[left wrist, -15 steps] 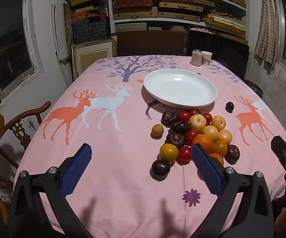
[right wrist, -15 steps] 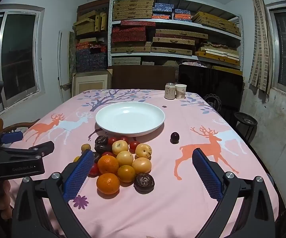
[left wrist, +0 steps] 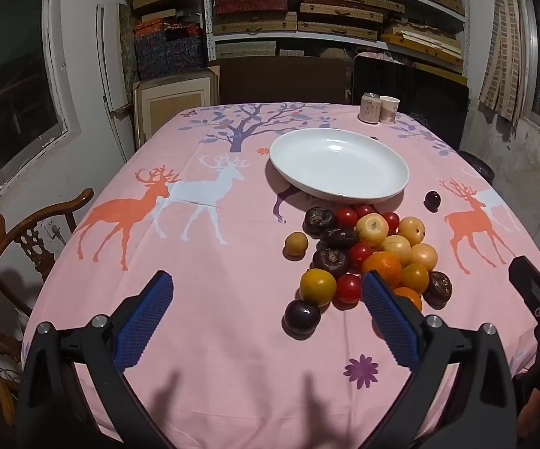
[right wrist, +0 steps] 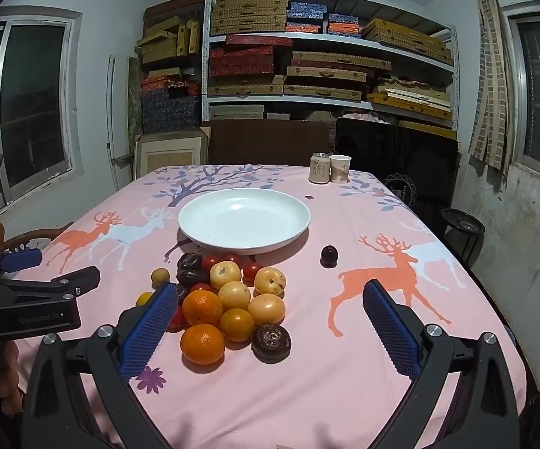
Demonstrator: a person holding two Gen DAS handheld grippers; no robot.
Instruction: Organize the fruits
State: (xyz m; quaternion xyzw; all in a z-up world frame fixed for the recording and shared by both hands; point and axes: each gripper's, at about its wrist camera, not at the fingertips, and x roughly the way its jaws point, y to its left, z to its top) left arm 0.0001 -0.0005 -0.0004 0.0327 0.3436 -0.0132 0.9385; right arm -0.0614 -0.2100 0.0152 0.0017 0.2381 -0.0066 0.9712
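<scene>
A pile of fruit (left wrist: 371, 250) (right wrist: 232, 299) lies on the pink tablecloth in front of an empty white plate (left wrist: 339, 164) (right wrist: 243, 220): oranges, yellow fruits, red tomatoes and dark fruits. One dark plum (left wrist: 432, 199) (right wrist: 328, 254) lies apart to the right, and a small yellow fruit (left wrist: 295, 244) (right wrist: 159, 276) to the left. My left gripper (left wrist: 266, 310) is open and empty, above the table's near edge left of the pile. My right gripper (right wrist: 270, 321) is open and empty, low over the pile's near side.
A can (right wrist: 319, 168) and a paper cup (right wrist: 340, 168) stand at the table's far edge. A wooden chair (left wrist: 4, 247) is by the left side. Shelves of boxes (right wrist: 307, 56) fill the back wall. A black stool (right wrist: 463, 224) stands at the right.
Both grippers stay open; the views have barely shifted.
</scene>
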